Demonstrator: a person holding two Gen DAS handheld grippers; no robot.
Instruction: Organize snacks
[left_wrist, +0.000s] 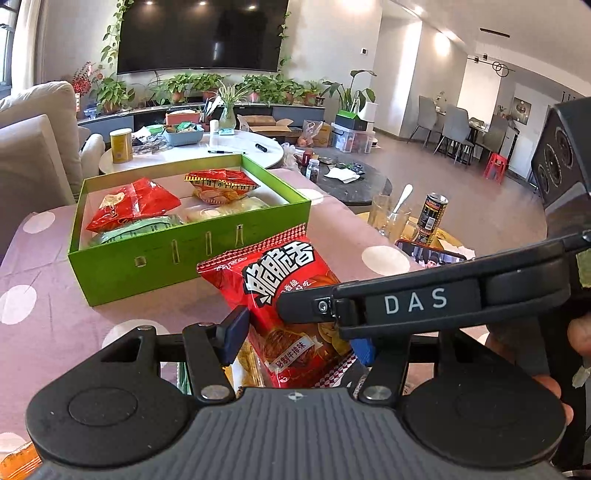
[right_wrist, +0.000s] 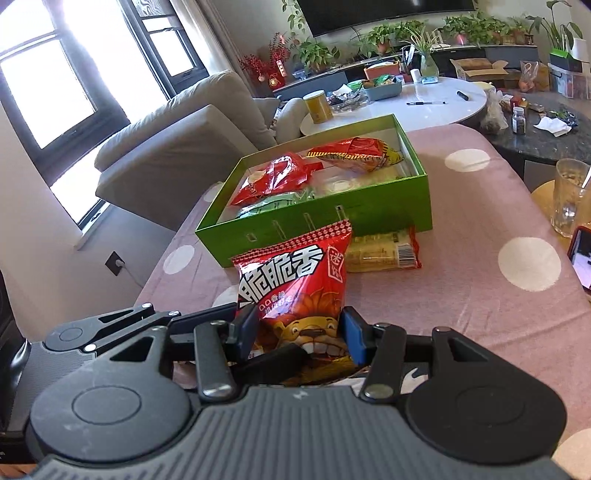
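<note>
While upright, red snack bag (right_wrist: 295, 295) clamped between right hand-held gripper (right_wrist: 301, 334)

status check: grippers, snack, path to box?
Left gripper and right gripper each shut on a red foil snack bag. Open green cardboard box ahead, part-filled. Yellow wrapped snack pack lies against its front wall.

red snack bag (right_wrist: 295, 295) | upright; near green box (right_wrist: 369, 218) holding packets

Left tongs (left_wrist: 299, 336) gripping red snack bag (left_wrist: 286, 291) — green box (left_wrist: 177, 254) beyond, partly filled
</note>
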